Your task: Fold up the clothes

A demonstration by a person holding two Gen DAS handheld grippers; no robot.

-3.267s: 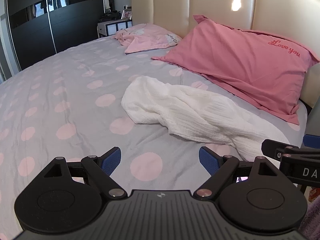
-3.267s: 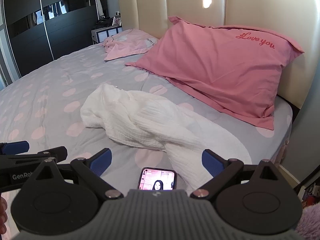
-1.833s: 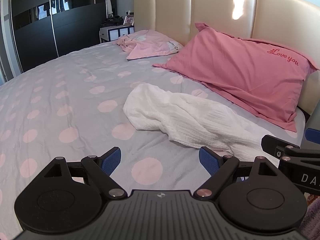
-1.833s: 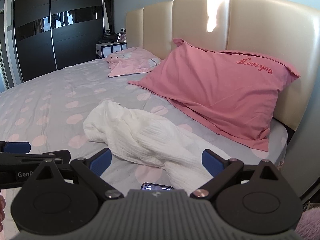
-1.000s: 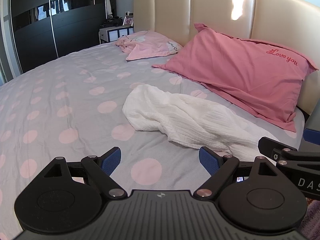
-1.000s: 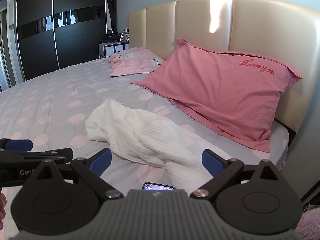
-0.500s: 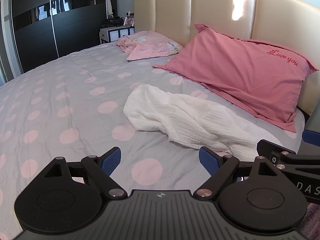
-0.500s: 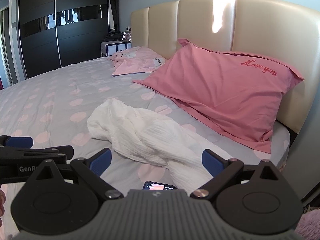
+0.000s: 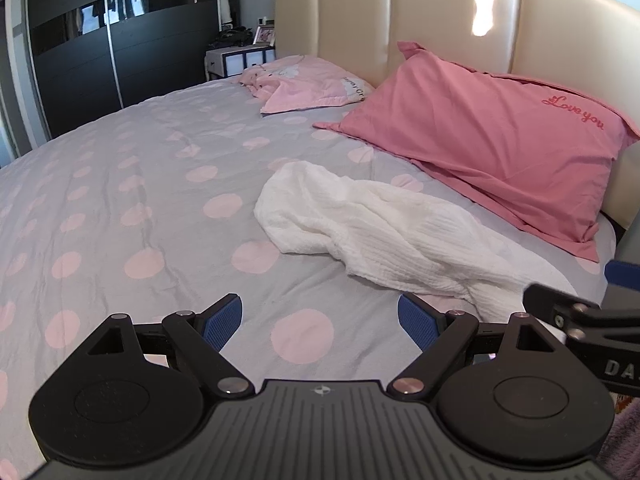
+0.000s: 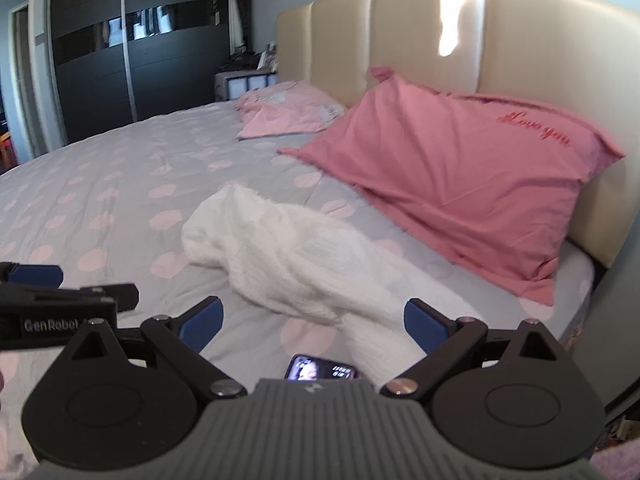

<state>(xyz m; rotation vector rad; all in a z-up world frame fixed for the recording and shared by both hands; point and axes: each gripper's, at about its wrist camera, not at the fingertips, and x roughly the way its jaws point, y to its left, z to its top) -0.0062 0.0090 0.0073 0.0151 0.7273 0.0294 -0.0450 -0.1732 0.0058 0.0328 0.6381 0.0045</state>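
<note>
Hovering wide apart and empty, both tongs (image 9: 320, 322) (image 10: 312, 320) partly hide the crumpled white garment (image 9: 384, 232).

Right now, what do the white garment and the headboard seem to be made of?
White garment: soft knit or crinkled cotton, probably; fine ribbed texture, matte, lies in limp folds. Headboard: cream leather or imitation leather, probably; smooth padded panels with a bright glare patch. Which of the two, I cannot tell.

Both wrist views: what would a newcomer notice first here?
The big pink pillow stitched "Love you" leans on the cream headboard at the right. In front of it a crumpled white garment lies unfolded on the polka-dot bedspread, ahead of both open grippers; a lit phone lies near the right gripper.
</note>
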